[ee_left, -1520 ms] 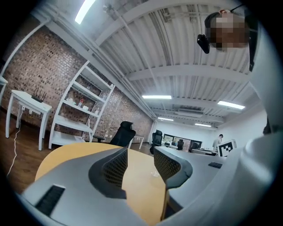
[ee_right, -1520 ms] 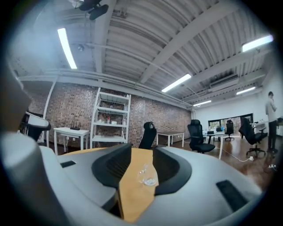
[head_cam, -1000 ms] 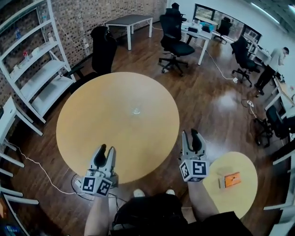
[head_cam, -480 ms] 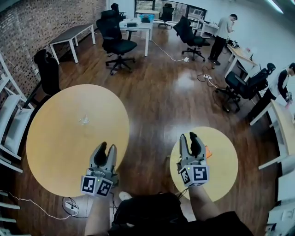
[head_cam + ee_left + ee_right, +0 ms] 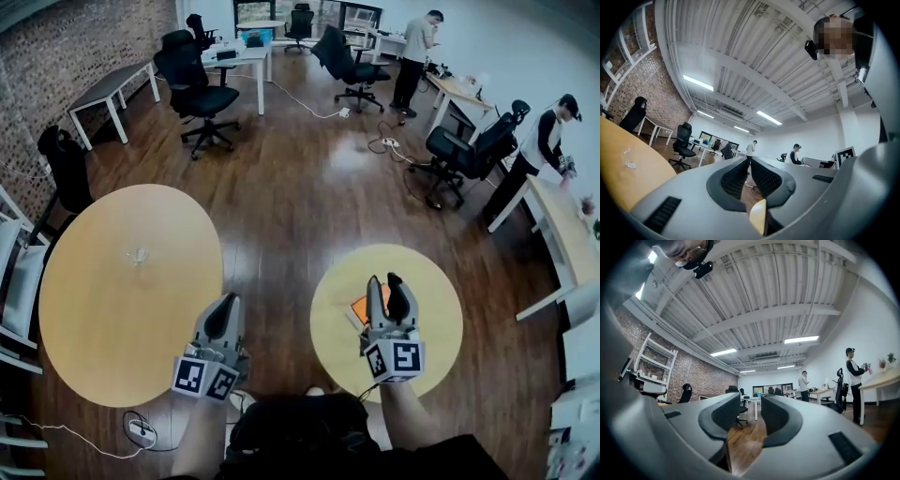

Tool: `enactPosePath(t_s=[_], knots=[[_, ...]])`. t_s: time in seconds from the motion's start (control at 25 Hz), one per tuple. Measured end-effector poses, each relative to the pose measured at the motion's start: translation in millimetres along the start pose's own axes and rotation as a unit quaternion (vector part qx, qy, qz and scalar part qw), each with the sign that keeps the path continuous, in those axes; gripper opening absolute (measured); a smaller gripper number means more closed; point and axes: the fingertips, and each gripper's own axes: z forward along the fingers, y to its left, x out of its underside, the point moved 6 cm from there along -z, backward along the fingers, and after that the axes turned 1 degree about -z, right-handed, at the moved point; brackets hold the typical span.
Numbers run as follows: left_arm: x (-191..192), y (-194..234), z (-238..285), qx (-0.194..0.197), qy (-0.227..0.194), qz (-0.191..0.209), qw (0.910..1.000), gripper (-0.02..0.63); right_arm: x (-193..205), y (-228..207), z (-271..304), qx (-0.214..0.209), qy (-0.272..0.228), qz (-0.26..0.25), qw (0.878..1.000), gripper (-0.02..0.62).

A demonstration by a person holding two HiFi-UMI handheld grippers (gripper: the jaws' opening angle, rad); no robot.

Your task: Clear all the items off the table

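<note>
Orange item (image 5: pixel 359 308) half behind right claw (image 5: pixel 384 281)

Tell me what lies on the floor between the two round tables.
Nothing: the head view shows only bare wooden floor between the large round table and the small round table.

Grey L gripper (image 5: pixel 225 306), R gripper (image 5: pixel 384 281): blk pads (image 5: pixel 717 416), b/w marker cubes (image 5: pixel 200 377).

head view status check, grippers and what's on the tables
Left gripper shut, empty; right gripper open, empty, over small round table. Orange item on it, small clear item on large round table. Nothing blocking either.
</note>
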Motion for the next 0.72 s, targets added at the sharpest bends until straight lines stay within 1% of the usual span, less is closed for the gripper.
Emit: enactPosePath(t_s=[0.16,0.24,0.28,0.36,0.56,0.64,0.72], knots=[[15,-17,16,0.031,0.017,-0.010,0.9993,0.031,-2,-21,-20,0.030,-0.004,-0.016,0.999,0.143],[22,-23,26,0.052,0.024,-0.019,0.9982,0.031,-1,-32,-36,0.055,0.002,-0.021,0.998,0.141],[26,-27,31,0.063,0.027,-0.024,0.9973,0.017,0,-38,-45,0.070,0.005,-0.023,0.997,0.141],[39,-39,42,0.088,0.035,-0.035,0.9949,0.015,3,-56,-66,0.103,0.010,-0.025,0.994,0.141],[82,-99,78,0.159,0.067,-0.058,0.9833,0.005,7,-124,-133,0.199,0.021,-0.023,0.979,0.141],[87,-112,91,0.187,0.078,-0.060,0.9773,0.005,5,-132,-148,0.230,0.019,-0.021,0.973,0.141],[91,-118,99,0.208,0.087,-0.060,0.9724,0.005,7,-131,-157,0.251,0.019,-0.019,0.968,0.141]])
